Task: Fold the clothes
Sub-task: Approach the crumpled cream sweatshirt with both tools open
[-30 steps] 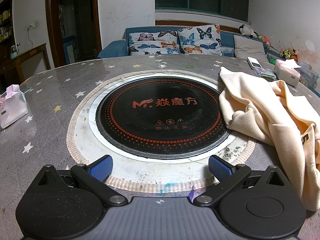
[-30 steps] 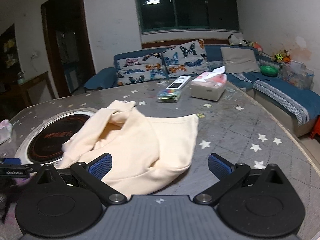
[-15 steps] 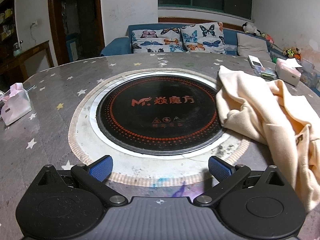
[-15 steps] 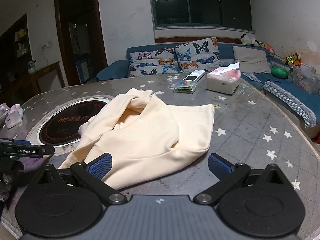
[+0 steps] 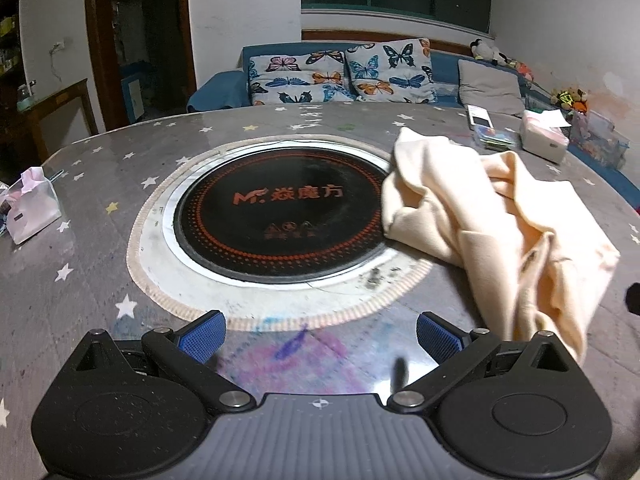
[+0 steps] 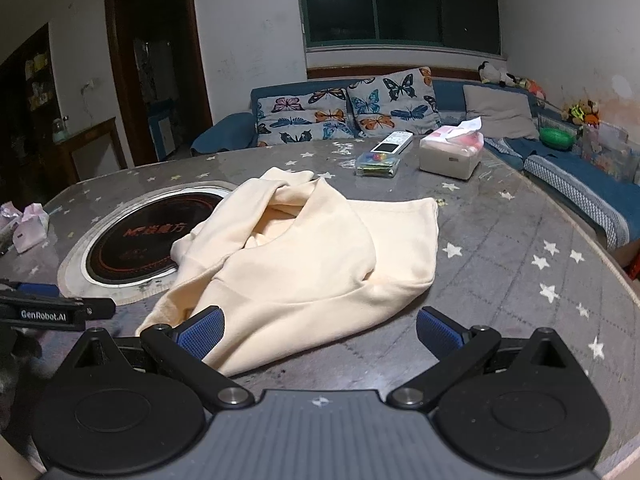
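A cream garment (image 6: 304, 256) lies crumpled on the grey star-print table (image 6: 520, 248), partly over the rim of the round black cooktop (image 6: 136, 248). In the left wrist view the garment (image 5: 488, 224) lies to the right of the cooktop (image 5: 280, 216). My left gripper (image 5: 320, 336) is open and empty above the table's near edge, left of the garment. My right gripper (image 6: 320, 332) is open and empty, with the garment's near edge between its blue fingertips (image 6: 202, 330). The left gripper also shows at the far left of the right wrist view (image 6: 52, 308).
A white tissue box (image 6: 450, 154), a remote (image 6: 390, 144) and a small clear box (image 6: 378, 164) stand at the far side of the table. A pink tissue pack (image 5: 32, 204) lies at the left. A blue sofa (image 6: 580, 184) runs behind and along the right.
Both grippers have drawn back and risen a little, so more of the table shows. The garment now lies closer between the right gripper's fingers. Both stay open.
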A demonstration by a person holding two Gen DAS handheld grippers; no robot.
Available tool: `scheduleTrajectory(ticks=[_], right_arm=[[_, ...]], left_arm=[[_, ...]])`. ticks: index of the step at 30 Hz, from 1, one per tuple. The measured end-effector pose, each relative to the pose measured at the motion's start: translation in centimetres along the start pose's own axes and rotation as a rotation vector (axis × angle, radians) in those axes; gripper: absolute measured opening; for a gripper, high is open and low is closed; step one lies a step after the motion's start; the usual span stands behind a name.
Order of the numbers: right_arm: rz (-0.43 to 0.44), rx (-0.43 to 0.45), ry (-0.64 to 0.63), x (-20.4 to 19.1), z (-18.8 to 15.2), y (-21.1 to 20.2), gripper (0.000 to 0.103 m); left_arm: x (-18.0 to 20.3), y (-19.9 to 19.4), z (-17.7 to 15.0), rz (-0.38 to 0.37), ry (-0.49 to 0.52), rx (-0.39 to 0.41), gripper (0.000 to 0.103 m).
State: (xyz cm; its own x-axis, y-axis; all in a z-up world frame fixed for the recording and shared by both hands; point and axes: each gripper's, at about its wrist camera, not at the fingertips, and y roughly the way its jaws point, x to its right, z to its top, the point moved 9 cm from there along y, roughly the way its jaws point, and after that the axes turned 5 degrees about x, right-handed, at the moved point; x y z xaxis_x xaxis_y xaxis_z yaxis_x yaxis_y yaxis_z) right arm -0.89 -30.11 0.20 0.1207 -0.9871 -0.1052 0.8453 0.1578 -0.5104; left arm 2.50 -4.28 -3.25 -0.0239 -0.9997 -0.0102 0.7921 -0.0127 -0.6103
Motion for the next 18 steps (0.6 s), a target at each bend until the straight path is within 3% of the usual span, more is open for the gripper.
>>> scheduleTrajectory(ticks=[18], right_arm=[[0.012,-0.027,0.015,-1.6,-2.0,-2.2,0.103]], left_arm=[[2.5,-3.3,-1.1,-0.032,0.045,0.008,0.103]])
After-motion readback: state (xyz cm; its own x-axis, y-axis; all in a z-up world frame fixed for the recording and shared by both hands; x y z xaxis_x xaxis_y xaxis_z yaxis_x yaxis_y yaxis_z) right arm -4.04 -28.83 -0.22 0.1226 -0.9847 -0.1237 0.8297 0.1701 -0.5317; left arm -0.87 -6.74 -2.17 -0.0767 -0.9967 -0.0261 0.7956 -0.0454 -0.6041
